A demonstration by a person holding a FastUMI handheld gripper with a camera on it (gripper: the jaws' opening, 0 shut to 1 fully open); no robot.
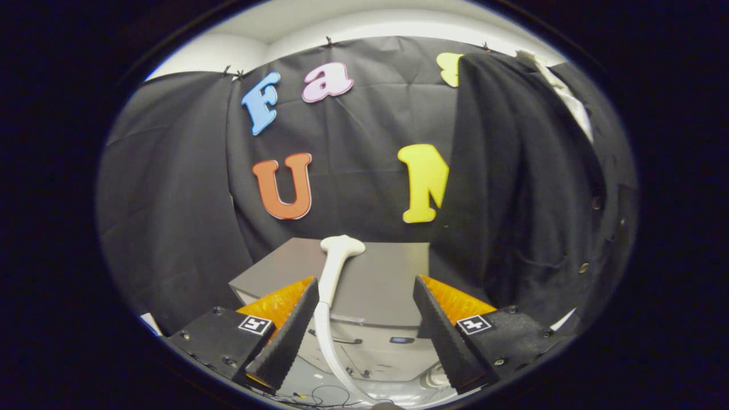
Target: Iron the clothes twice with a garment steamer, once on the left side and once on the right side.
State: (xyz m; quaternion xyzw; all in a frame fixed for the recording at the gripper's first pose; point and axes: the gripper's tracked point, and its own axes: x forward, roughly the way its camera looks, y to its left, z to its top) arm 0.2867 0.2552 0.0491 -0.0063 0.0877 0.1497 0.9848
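Observation:
A white steamer head [342, 246] lies on top of a grey box-like steamer unit [387, 279], just ahead of my fingers. Its white hose [326, 336] curves down close beside the left finger. A black garment [524, 188] with buttons hangs to the right, beyond the right finger. My gripper [364, 299] is open, with nothing pressed between its fingers.
The grey unit has a lighter front panel [376, 347] with a small dark handle and thin cables below it. Black cloth forms the booth's wall behind and to the left. A white hanger part [561, 91] shows at the garment's top.

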